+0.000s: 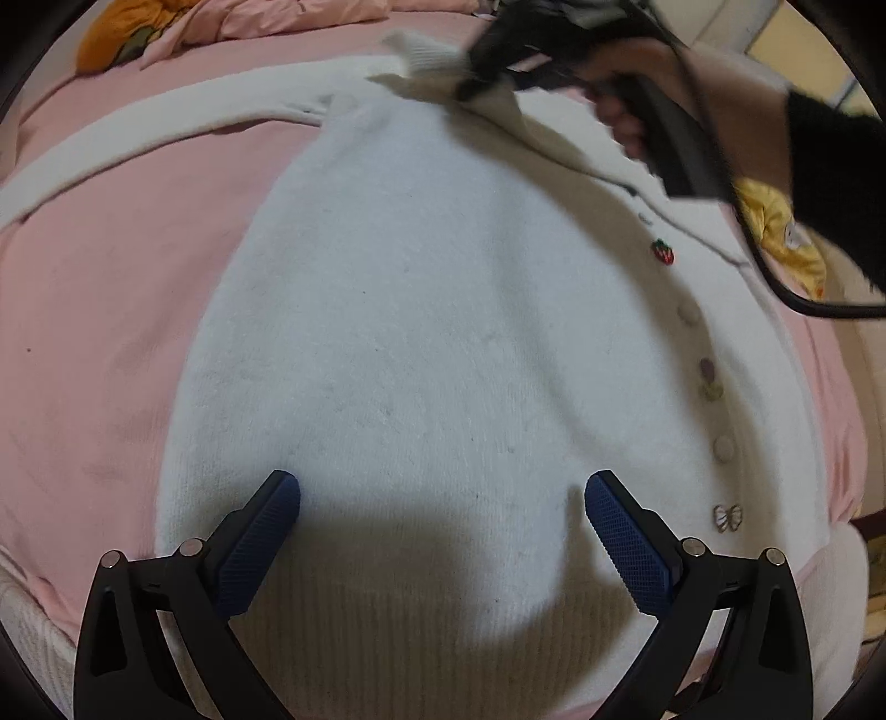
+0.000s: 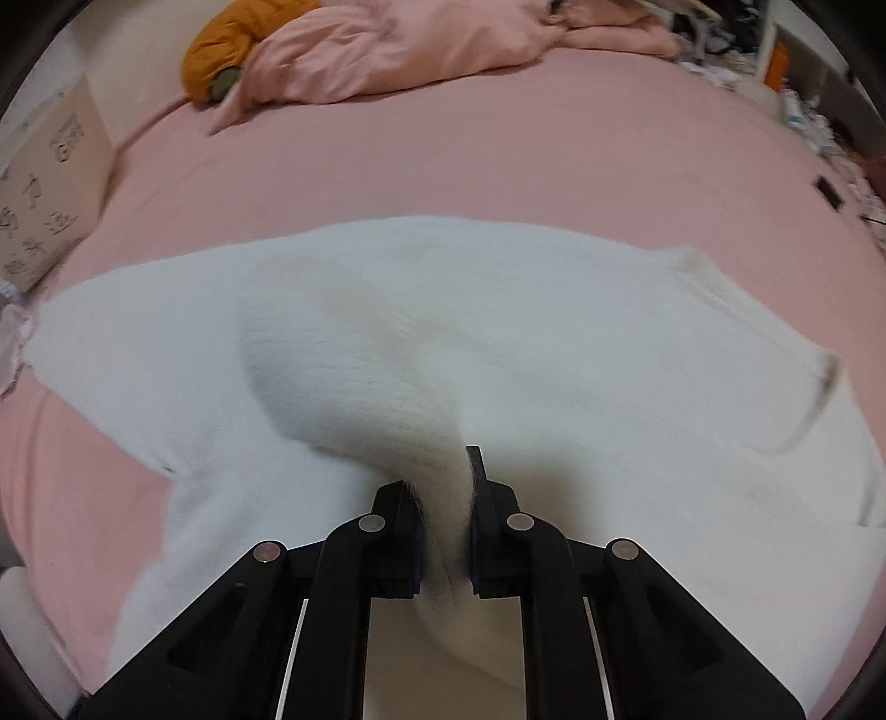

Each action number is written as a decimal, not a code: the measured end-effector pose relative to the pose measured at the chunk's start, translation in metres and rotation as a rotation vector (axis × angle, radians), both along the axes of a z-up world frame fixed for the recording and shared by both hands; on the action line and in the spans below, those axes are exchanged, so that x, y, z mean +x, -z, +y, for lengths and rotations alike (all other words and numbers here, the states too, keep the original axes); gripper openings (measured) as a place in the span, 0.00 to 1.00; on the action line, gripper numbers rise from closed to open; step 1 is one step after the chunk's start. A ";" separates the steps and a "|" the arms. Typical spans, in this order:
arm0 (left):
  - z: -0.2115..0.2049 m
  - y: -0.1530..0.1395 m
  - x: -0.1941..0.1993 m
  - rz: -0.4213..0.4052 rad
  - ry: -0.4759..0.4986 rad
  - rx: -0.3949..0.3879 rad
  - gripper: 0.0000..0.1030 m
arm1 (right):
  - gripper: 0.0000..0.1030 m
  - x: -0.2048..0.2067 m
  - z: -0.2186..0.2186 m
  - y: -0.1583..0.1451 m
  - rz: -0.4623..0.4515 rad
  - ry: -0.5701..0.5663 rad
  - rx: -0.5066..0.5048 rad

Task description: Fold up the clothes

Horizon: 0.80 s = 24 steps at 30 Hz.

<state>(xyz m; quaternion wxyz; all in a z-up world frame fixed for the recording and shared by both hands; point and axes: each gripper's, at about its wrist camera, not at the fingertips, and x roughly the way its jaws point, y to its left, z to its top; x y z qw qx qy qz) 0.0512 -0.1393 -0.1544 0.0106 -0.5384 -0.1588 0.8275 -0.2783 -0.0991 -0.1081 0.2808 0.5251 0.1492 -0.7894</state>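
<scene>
A white fluffy cardigan (image 1: pixel 432 332) lies spread on the pink bed sheet (image 1: pixel 99 288), with a row of small decorative buttons (image 1: pixel 722 446) down its right side. My left gripper (image 1: pixel 443 493) is open and empty, hovering over the ribbed hem. My right gripper (image 2: pixel 446 498) is shut on a bunch of the cardigan's white fabric (image 2: pixel 387 399) and lifts it off the bed. In the left wrist view the right gripper (image 1: pixel 470 72) shows at the far top, held by a hand, pinching the fabric near the collar. One sleeve (image 1: pixel 138 138) stretches out to the left.
A rumpled pink duvet (image 2: pixel 387 50) and an orange plush (image 2: pixel 232 39) lie at the far end of the bed. A cardboard box (image 2: pixel 44 188) stands at the left. A yellow item (image 1: pixel 786 238) lies at the bed's right edge. Clutter sits beyond the right side (image 2: pixel 803 111).
</scene>
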 end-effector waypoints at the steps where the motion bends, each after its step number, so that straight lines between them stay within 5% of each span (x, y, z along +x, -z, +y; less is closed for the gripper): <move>1: 0.000 0.000 0.000 0.000 0.003 -0.004 0.99 | 0.11 -0.003 0.008 -0.004 0.003 0.019 -0.023; 5: 0.008 0.002 -0.003 -0.006 0.024 -0.053 0.99 | 0.11 -0.010 0.063 -0.033 0.064 0.157 -0.136; 10: 0.013 0.004 -0.004 -0.010 0.044 -0.104 0.99 | 0.11 -0.027 0.168 -0.057 0.130 0.360 -0.138; 24: 0.014 0.003 -0.009 -0.013 0.017 -0.143 0.99 | 0.11 0.008 0.552 -0.105 0.311 0.932 0.109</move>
